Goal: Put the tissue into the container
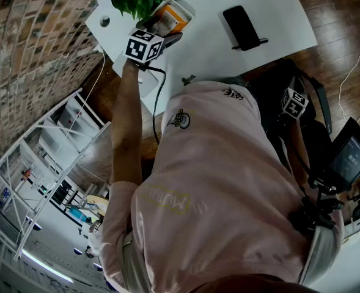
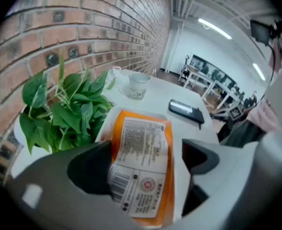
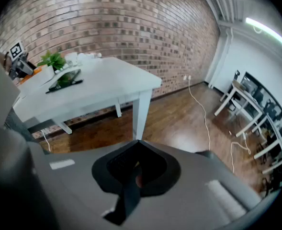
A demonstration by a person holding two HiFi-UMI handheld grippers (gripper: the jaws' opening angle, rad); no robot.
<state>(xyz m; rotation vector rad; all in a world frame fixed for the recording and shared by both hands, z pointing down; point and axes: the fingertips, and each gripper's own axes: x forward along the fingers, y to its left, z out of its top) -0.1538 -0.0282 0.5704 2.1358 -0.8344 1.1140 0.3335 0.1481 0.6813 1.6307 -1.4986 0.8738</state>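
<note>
The tissue is an orange pack [image 1: 169,18] with a white printed label [image 2: 143,162]. It lies tilted in a shallow white container [image 1: 187,8] at the table's left side, beside the plant; the container's rim [image 2: 176,143] shows along the pack's right side. My left gripper [image 2: 145,152] is open, its jaws spread wide to either side of the pack's near end and not pressing on it. In the head view, its marker cube [image 1: 144,46] sits just short of the pack. My right gripper [image 3: 138,143] is shut and empty, hanging low by the person's side over the wooden floor.
A leafy green plant [image 2: 64,109] stands just left of the container, against the brick wall. A black phone on a stand [image 1: 244,26] and a clear cup [image 2: 137,85] are on the white table [image 1: 277,11]. A dark bag and a small screen [image 1: 351,157] are at the right.
</note>
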